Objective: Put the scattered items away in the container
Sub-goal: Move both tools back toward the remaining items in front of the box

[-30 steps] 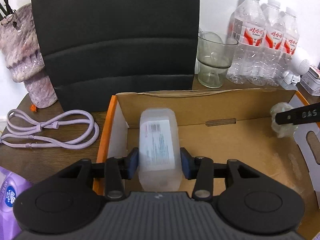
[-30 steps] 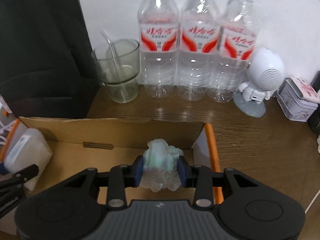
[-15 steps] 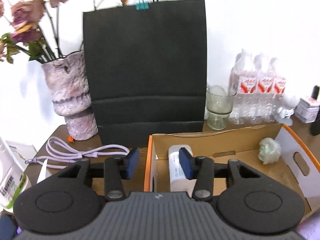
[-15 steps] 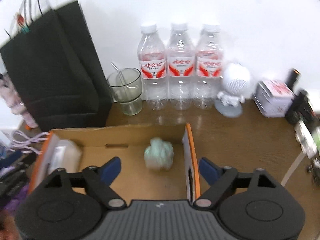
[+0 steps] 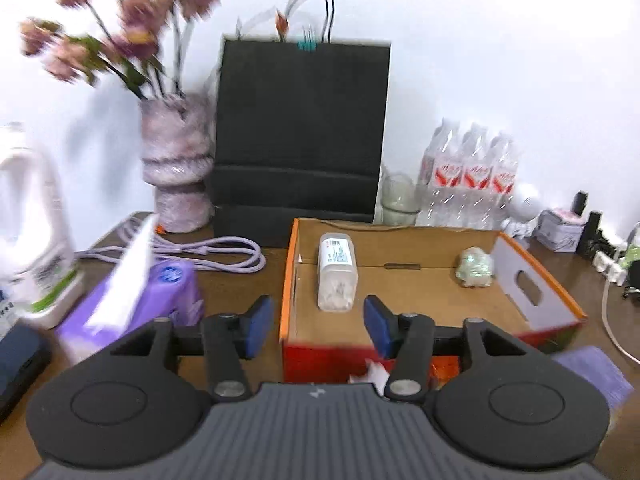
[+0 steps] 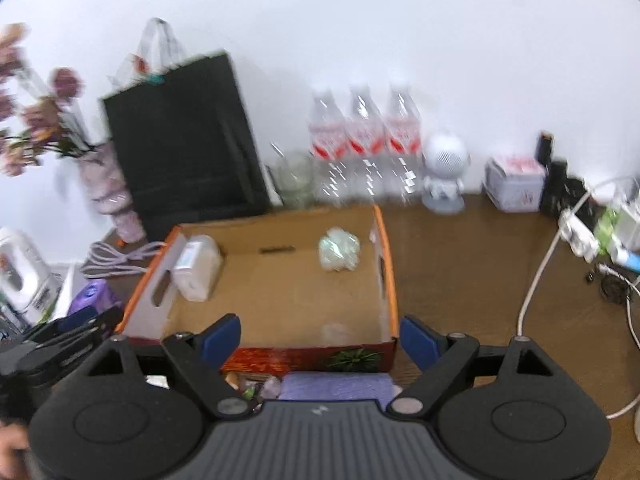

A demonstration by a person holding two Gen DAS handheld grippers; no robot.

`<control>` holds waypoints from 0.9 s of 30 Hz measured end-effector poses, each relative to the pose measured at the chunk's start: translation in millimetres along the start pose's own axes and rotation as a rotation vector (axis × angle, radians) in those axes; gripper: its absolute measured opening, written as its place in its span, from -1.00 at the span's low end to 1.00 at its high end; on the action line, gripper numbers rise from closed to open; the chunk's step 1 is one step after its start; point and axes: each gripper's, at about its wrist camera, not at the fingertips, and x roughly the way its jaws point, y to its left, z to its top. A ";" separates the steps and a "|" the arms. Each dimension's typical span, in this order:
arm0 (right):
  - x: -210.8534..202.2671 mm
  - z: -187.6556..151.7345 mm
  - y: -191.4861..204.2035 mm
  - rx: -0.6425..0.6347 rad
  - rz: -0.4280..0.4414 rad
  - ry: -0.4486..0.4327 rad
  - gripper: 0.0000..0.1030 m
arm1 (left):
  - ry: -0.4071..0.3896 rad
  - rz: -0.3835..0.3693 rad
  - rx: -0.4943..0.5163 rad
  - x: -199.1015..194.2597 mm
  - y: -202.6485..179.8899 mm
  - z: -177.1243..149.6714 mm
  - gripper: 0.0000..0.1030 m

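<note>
The cardboard box (image 5: 520,280) with an orange rim holds a white plastic container (image 5: 337,272) at its left and a pale green crumpled wad (image 5: 476,268) at its right. My left gripper (image 5: 318,324) hovers before the box's near left corner. Its jaws are opening, with nothing between the pads. In the right wrist view the same box (image 6: 386,264), container (image 6: 196,268) and wad (image 6: 339,254) lie ahead. There my right gripper (image 6: 320,338) stands wide open and empty before the box's near wall. A purple tissue pack (image 5: 152,300) and a purple cable (image 5: 224,254) lie left of the box.
A black paper bag (image 5: 300,132), a vase of flowers (image 5: 176,168), a glass (image 5: 398,200) and water bottles (image 5: 472,176) line the wall. A white jug (image 5: 32,220) stands far left. A purple cloth (image 6: 336,386) lies before the box. A white figurine (image 6: 444,168), a tin (image 6: 514,184) and cables (image 6: 536,280) are on the right.
Both grippers have let go and drawn back and up from the box. The white container and the green wad now lie inside it. The left jaws have widened further since.
</note>
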 end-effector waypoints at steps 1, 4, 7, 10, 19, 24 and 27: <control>-6.3 -14.0 2.4 -0.014 0.009 -0.040 0.68 | -0.031 0.007 0.003 -17.7 -1.9 -8.8 0.09; -26.8 -53.2 7.6 -0.037 0.013 -0.129 0.68 | -0.119 0.051 0.027 -66.8 -9.4 -39.2 0.15; -48.0 -94.3 17.2 -0.080 0.007 -0.195 0.68 | -0.159 0.009 -0.013 -107.7 -14.7 -73.5 0.21; -73.8 -135.3 27.0 -0.109 0.002 -0.248 0.68 | -0.158 -0.015 -0.038 -139.9 -24.8 -104.9 0.24; -126.4 -223.0 31.5 -0.147 0.041 -0.267 0.68 | -0.084 -0.155 0.039 -179.2 -46.7 -151.7 0.30; -125.7 -233.7 37.5 -0.196 0.030 -0.274 0.68 | -0.062 -0.140 0.029 -160.9 -42.5 -150.1 0.30; -116.4 -225.7 34.7 -0.201 0.036 -0.262 0.68 | -0.030 -0.125 0.022 -137.1 -35.6 -134.5 0.30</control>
